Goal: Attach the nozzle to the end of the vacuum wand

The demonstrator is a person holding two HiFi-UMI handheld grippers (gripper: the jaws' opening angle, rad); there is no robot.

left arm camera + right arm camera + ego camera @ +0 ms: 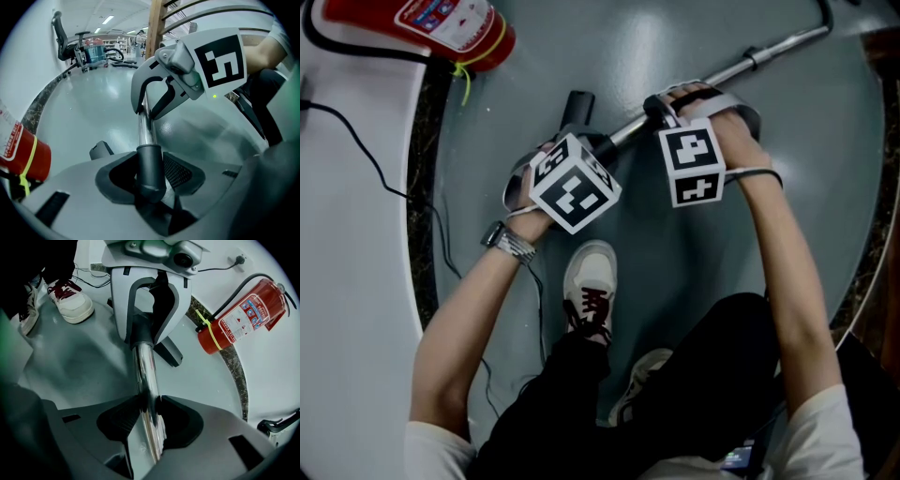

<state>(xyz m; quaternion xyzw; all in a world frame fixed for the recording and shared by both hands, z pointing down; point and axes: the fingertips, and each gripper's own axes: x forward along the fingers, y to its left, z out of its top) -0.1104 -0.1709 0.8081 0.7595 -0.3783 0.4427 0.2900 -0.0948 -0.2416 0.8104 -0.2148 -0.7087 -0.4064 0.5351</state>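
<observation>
**Nozzle and wand held end to end above the floor**

Nozzle first: the dark grey plastic nozzle (577, 108) has its round neck clamped between the jaws of the left gripper (151, 177). The neck sleeves the end of the shiny chrome metal wand (769, 51). The right gripper (150, 416) stands just up the tube, with its jaws closed on the bare chrome.

Below lies a glossy grey-green floor (675, 47) edged by a dark speckled stone strip (422, 187) and a white wall (347, 234). A red fire extinguisher (441, 23) lies at the edge, and a white sneaker with red laces (591, 281) stands beneath the hands. An office chair (58, 33) stands far down the room.

How deep the wand sits in the neck cannot be made out, and its far end is cut off.
</observation>
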